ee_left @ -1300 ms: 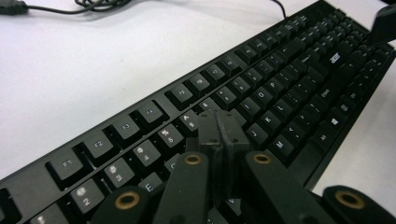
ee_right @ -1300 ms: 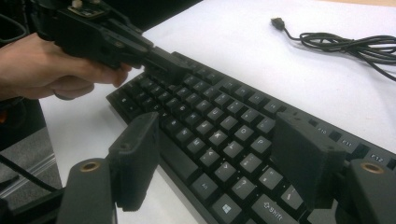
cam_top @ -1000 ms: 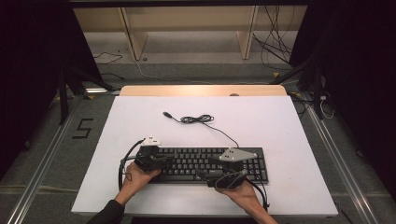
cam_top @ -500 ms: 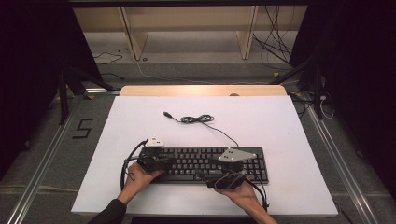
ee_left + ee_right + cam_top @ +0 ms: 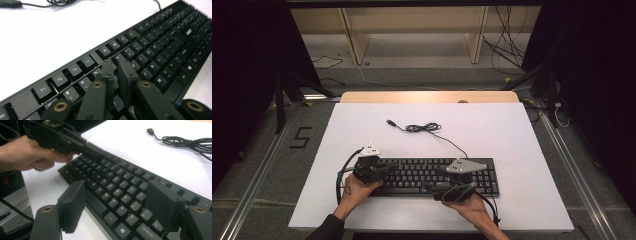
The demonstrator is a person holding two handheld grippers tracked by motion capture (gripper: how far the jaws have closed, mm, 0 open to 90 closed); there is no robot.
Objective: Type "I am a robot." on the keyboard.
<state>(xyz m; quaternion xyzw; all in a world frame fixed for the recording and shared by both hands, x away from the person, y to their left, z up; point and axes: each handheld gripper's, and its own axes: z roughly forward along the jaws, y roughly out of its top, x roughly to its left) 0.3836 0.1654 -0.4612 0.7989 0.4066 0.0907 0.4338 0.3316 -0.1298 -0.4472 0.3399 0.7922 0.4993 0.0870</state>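
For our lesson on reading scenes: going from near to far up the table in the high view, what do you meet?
The person's hands with the left gripper and right gripper → black keyboard → coiled cable → USB plug → table's wooden far edge.

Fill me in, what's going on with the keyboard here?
A person works a black keyboard on the white table with a gripper in each hand. The left gripper, jaws nearly together, points down at the number row on the keyboard's left side. The right gripper is open over the near edge, right of the middle. The keyboard's cable lies loose and unplugged behind it.
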